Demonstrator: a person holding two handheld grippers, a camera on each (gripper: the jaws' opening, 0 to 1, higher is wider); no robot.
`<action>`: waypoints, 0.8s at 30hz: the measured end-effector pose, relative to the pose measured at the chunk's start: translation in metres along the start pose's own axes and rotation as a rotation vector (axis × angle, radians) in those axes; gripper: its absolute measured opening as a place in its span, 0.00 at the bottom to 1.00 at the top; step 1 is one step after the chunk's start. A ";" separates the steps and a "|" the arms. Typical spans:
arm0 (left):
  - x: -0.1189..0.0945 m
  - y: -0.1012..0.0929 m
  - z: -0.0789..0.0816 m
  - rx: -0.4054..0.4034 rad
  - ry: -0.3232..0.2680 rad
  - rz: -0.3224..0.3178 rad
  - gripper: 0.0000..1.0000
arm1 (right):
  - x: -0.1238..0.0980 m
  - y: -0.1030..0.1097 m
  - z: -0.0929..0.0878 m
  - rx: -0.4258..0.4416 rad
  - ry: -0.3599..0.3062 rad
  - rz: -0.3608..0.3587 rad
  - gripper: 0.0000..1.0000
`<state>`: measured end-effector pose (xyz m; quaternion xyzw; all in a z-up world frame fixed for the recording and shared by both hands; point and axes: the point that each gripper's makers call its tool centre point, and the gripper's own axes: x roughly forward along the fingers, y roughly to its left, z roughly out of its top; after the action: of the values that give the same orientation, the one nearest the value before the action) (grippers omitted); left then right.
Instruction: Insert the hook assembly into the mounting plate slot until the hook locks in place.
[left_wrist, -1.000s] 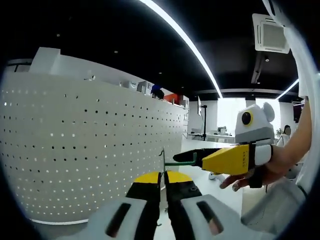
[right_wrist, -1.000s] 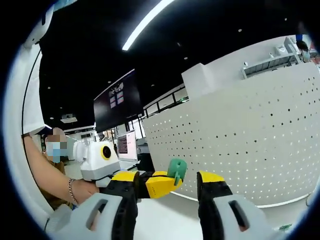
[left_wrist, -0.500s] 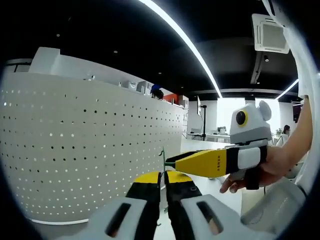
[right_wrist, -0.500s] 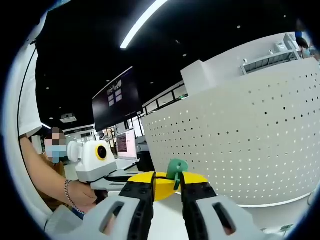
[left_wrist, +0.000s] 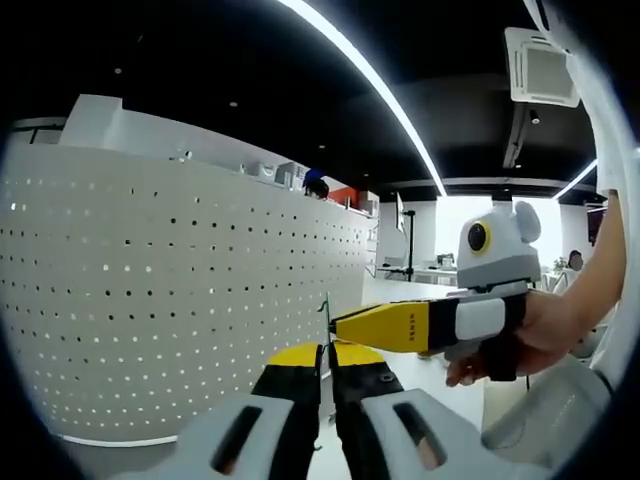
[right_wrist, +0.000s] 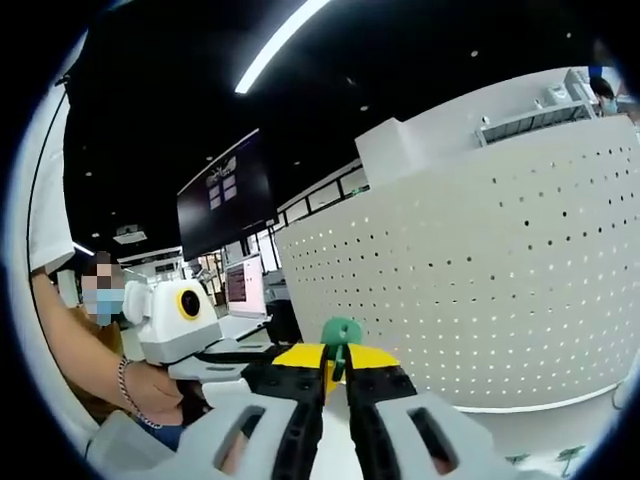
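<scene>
Between the yellow-tipped jaws of the right gripper (right_wrist: 337, 372) sits the green hook assembly (right_wrist: 340, 335), pinched at its stem with its rounded head standing up above the closed tips. The left gripper (left_wrist: 326, 362) has its jaws drawn almost together on a thin plate seen edge-on (left_wrist: 325, 330), most likely the mounting plate, though its slot cannot be made out. In the left gripper view the right gripper's tip is right at the plate's edge, so I judge the insertion is under way, with locking not yet confirmed. The next move probably calls for a steady push along the slot while the left hand holds the plate firm. Behind stands a white perforated wall (left_wrist: 150, 290), well apart; a person's hand (left_wrist: 545, 335) holds the right tool. Nothing blocks the way.
</scene>
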<state>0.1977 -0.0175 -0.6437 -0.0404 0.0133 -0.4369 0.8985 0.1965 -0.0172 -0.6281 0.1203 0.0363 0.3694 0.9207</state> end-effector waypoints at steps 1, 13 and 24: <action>0.000 0.000 0.000 0.000 0.000 0.001 0.03 | 0.000 0.000 0.000 0.010 -0.004 0.000 0.03; -0.001 0.003 -0.002 -0.008 0.004 0.017 0.02 | 0.002 0.001 -0.001 -0.021 0.000 -0.017 0.02; 0.002 0.002 0.001 0.004 -0.007 0.014 0.02 | 0.000 0.001 0.004 -0.033 -0.012 -0.021 0.00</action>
<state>0.2003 -0.0179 -0.6426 -0.0402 0.0097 -0.4304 0.9017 0.1965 -0.0172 -0.6243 0.1069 0.0261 0.3594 0.9267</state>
